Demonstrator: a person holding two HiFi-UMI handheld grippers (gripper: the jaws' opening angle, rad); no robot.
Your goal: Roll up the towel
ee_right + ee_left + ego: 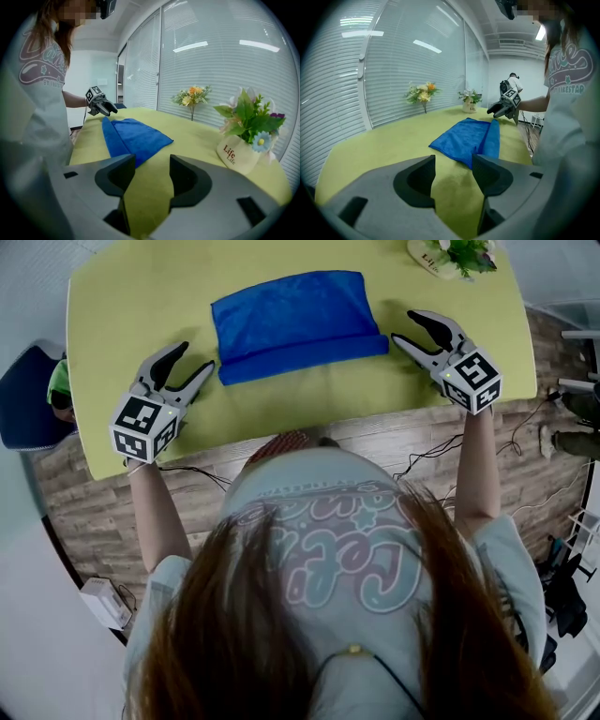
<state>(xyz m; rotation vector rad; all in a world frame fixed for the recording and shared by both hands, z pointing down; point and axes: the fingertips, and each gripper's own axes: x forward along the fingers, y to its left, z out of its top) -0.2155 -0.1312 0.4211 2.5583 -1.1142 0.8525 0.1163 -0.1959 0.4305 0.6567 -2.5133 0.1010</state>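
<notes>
Left gripper and right gripper, jaws apart, flank the towel on a yellow-green table beside blinds.

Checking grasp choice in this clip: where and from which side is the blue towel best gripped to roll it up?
Probably the rolled band along the towel's near edge, at its two ends: the left gripper from the left, the right gripper from the right. That band stands thicker than the flat remainder, and both open grippers flank its ends.
</notes>
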